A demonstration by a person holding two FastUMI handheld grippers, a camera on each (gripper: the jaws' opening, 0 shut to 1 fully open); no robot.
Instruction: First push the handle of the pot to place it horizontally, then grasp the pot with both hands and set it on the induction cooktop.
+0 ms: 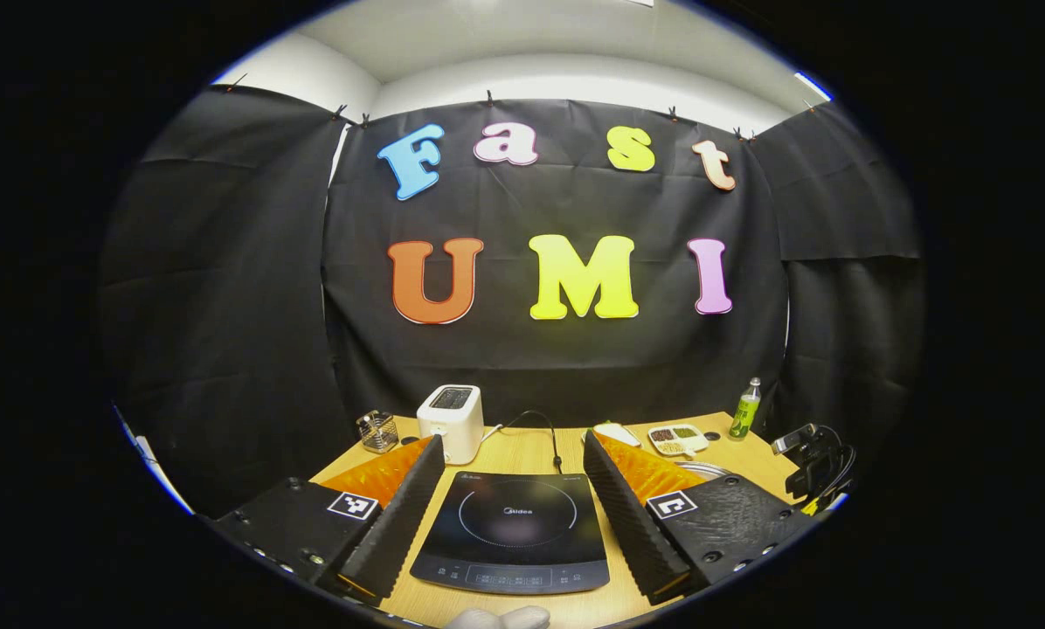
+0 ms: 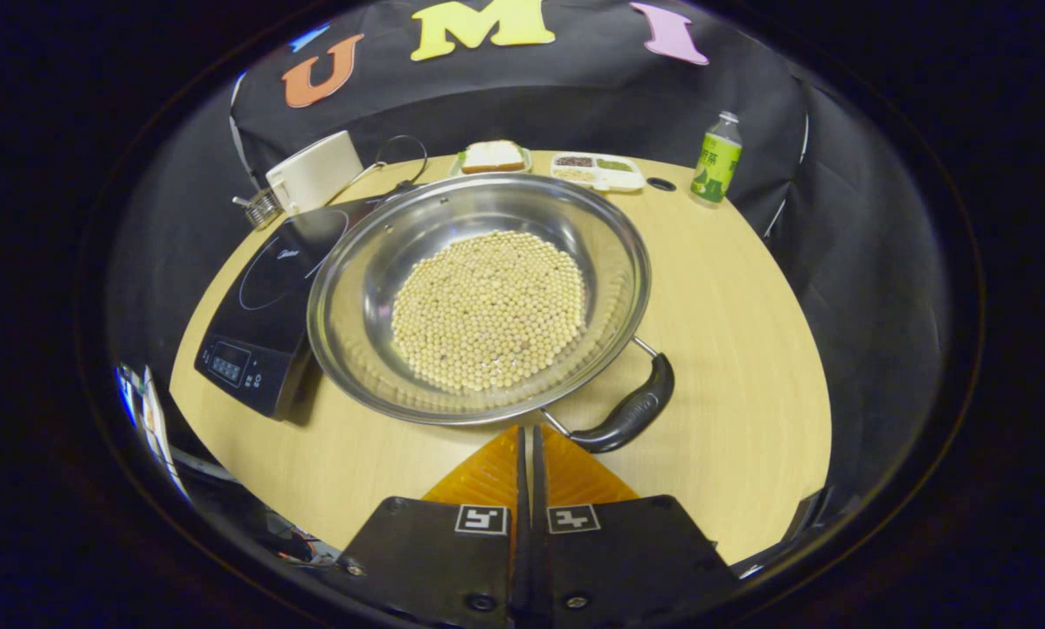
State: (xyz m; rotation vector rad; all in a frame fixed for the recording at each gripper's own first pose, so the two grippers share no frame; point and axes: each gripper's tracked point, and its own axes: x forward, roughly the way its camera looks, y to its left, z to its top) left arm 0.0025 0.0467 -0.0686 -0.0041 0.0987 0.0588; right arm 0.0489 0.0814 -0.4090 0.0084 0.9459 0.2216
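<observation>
A wide steel pot [image 2: 374, 253] holding pale beans [image 2: 487, 310] sits on the wooden table in the right gripper view. Its black handle [image 2: 632, 411] sticks out at the near right, angled toward me. My right gripper [image 2: 527, 432] is shut with nothing between its fingers, its tip just short of the pot's near rim and left of the handle. The black induction cooktop [image 2: 265, 297] lies left of the pot, whose rim overlaps its edge. In the left gripper view my left gripper [image 1: 514, 441] stands open above the cooktop [image 1: 514, 528], and a sliver of the pot's rim [image 1: 706, 470] shows behind its right finger.
At the table's back stand a white toaster [image 2: 314, 170], a wire basket [image 1: 377, 430], bread on a plate [image 2: 493, 155], a divided tray of seeds [image 2: 597, 170] and a green bottle [image 2: 716, 159]. A cable [image 1: 540, 428] runs behind the cooktop. A black device [image 1: 815, 467] sits at the table's right edge.
</observation>
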